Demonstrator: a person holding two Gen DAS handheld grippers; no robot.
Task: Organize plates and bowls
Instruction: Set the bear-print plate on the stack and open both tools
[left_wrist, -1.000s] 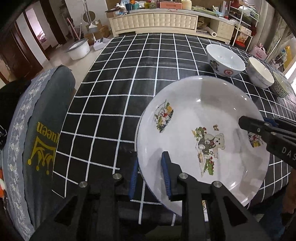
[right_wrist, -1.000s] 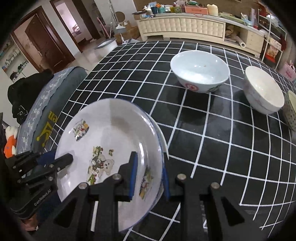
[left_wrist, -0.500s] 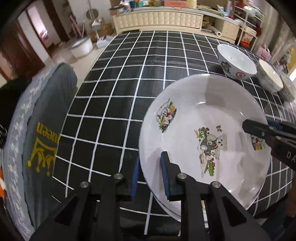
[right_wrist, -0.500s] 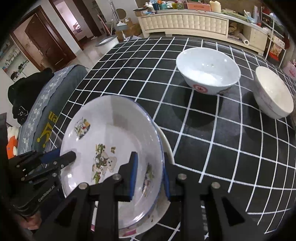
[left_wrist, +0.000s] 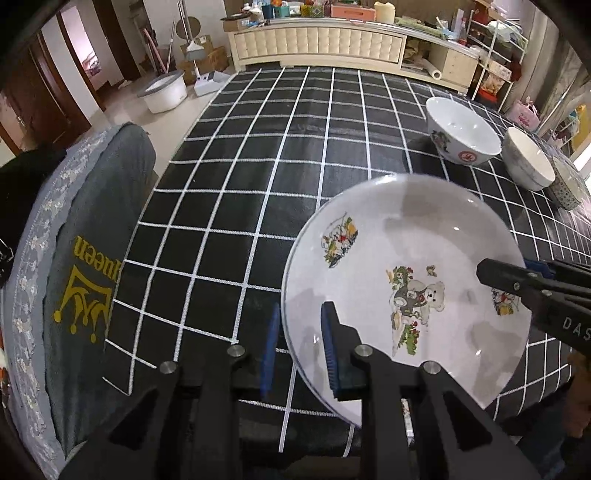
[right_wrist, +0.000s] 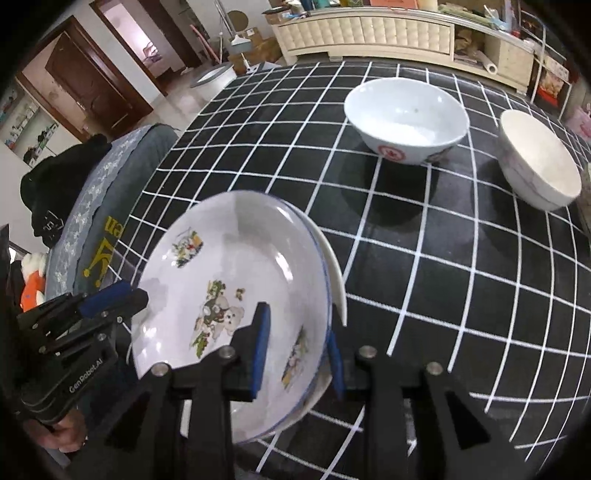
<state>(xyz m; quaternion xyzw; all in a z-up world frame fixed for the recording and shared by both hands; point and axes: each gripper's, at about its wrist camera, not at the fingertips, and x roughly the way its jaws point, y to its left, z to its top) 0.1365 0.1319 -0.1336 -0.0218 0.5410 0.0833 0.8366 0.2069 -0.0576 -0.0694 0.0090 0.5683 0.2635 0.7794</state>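
Both claws are holding the bear-print plate (left_wrist: 402, 295) by opposite rim edges: the left claw (left_wrist: 297, 347) is clamped on the near-left rim and the right claw (right_wrist: 295, 350) on the right rim. Compared with a second ago, the plate is sitting lower and closer over a second plate (right_wrist: 334, 273) lying beneath it on the table (right_wrist: 461, 295), which suggests the stacking step is nearly complete. The three bowls, including the large bowl (right_wrist: 406, 122), are waiting well apart, not yet grouped.
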